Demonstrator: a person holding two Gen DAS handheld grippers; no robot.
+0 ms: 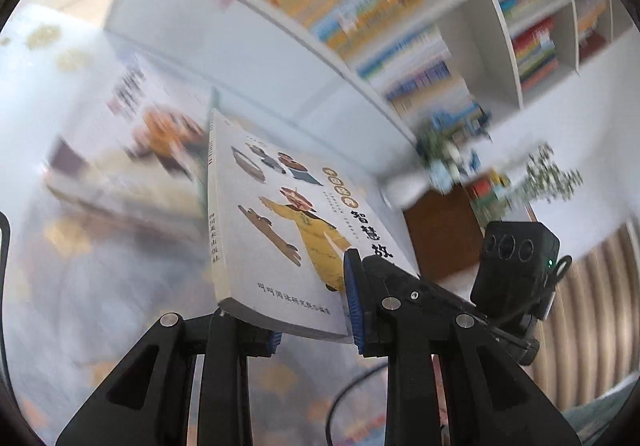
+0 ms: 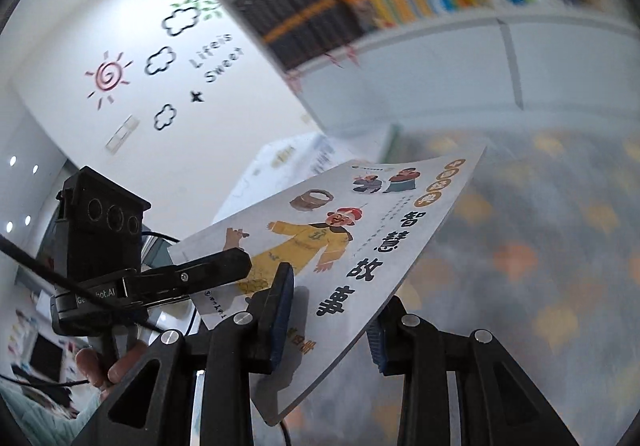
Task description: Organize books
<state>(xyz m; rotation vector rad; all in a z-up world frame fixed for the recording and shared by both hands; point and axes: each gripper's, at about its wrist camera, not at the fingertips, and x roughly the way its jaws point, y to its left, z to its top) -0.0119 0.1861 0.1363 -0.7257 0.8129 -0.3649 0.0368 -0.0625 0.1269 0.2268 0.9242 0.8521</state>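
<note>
Item: one paperback book (image 1: 280, 230), white cover with a cartoon figure in a yellow robe, large black Chinese title characters and a line of publisher text near its lower edge; held off the floor between both grippers, cover tilted and facing up toward the cameras. Left gripper (image 1: 312, 310): jaws narrowly parted and clamped across the book's bottom edge, one blue-padded finger (image 1: 354, 302) pressing on the cover near the yellow robe, the other finger under the back cover near the spine corner. Right gripper (image 2: 332, 322): jaws likewise nearly closed and gripping the same book at the corner nearest its camera, one blue pad (image 2: 284, 310) lying on the cover beside the title characters, the opposite pad at the book's outer edge beneath. In the right wrist view the left gripper appears at the left as a black finger laid over the cover's lower left part, with a black camera block (image 2: 106, 217) behind it and a hand (image 2: 104, 366) on its handle below. In the left wrist view the right gripper's camera block (image 1: 516, 258) sits to the right of the book. Surroundings: white bookshelf (image 1: 460, 57) packed with colourful spines beyond the book; a second, blurred book (image 1: 132, 133) lying on a pale patterned floor mat (image 2: 540, 246); wall (image 2: 132, 77) bearing sun and cloud decals and the words "Life is Sweet".
</note>
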